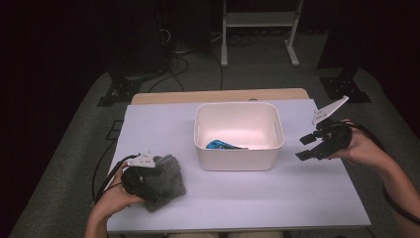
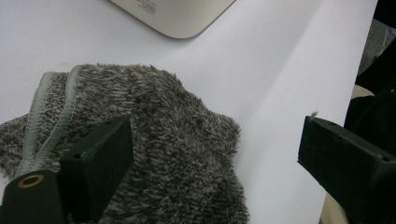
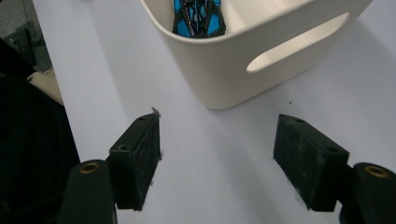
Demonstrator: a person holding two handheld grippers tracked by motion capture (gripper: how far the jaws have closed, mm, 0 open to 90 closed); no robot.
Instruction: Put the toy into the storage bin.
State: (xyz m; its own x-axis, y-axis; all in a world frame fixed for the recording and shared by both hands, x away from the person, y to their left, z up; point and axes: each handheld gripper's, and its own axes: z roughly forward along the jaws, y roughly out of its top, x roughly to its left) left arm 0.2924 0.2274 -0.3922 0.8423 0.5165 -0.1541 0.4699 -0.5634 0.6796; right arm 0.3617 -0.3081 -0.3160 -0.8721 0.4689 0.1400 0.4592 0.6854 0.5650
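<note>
On a desk (image 1: 277, 198) covered in pale lilac, a fuzzy grey cloth (image 1: 166, 181) lies at seven o'clock from a white bin (image 1: 238, 159). The left gripper (image 1: 148, 191) rests over the cloth, jaws wide. The right gripper (image 1: 307, 147), at three o'clock, holds nothing, jaws wide. A blue-and-black object (image 1: 221, 145) lies inside the bin. The bin's red label is unreadable.

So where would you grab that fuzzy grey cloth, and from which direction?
Probably from above, at the raised fold in the middle of the grey cloth. It lies in a soft bunched heap on the table, so its humped middle gives the jaws something to pinch, unlike the flat edges. The left gripper is already over it, jaws open, with one jaw above the pile.
</note>
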